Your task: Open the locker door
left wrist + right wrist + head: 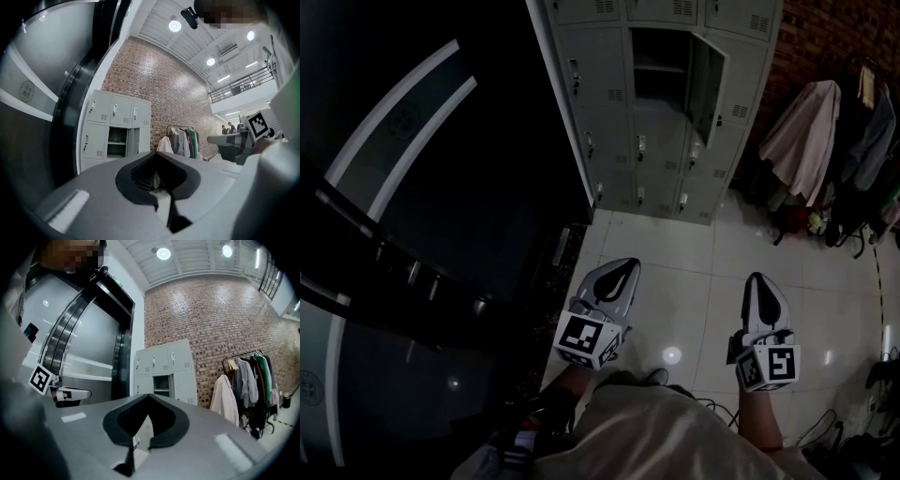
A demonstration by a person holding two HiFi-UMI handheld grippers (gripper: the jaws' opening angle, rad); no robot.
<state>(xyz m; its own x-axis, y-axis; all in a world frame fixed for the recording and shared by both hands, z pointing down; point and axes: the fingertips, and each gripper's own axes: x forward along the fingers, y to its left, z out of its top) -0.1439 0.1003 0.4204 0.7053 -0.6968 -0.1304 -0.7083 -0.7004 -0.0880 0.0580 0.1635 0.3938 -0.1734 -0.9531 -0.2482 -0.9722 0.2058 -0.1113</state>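
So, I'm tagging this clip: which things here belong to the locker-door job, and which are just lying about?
Job:
locker bank
its one open door
left gripper and right gripper, both shut and empty

Lying about:
pale coat
other hanging clothes
dark wall panel

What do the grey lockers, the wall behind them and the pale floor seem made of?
The grey box-shaped lockers look like painted sheet metal, matte: pressed vent slots, one thin door open. The red-brown wall is bare brick, with visible mortar lines. The pale floor seems glossy tile: grout lines, a lamp's reflection.
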